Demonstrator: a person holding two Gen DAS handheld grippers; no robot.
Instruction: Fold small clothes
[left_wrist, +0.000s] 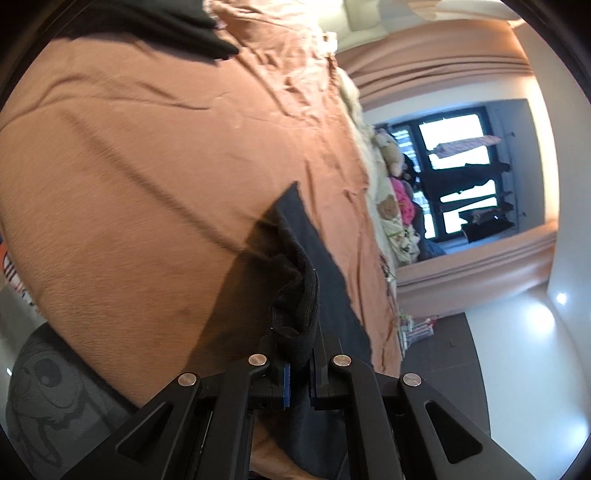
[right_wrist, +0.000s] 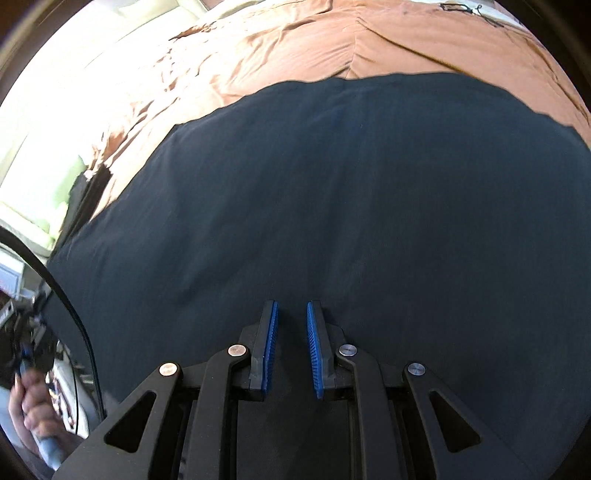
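left gripper (left_wrist: 300, 363) clamps black sock (left_wrist: 295, 295) | right gripper (right_wrist: 291, 347) narrowly parted, empty, over dark garment (right_wrist: 332, 192)

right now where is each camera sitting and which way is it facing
Left wrist: on the left gripper, rolled sideways, looking across the orange bedspread toward a window; its jaws pinch a black sock.
Right wrist: on the right gripper, tilted down over a dark cloth; jaws apart, empty.
Shared: bedspread and dark cloth.

a bed under a rust-orange sheet (left_wrist: 147, 147), a dark-framed window (left_wrist: 461, 177) with peach curtains (left_wrist: 443, 70), dark floor (left_wrist: 436, 354).
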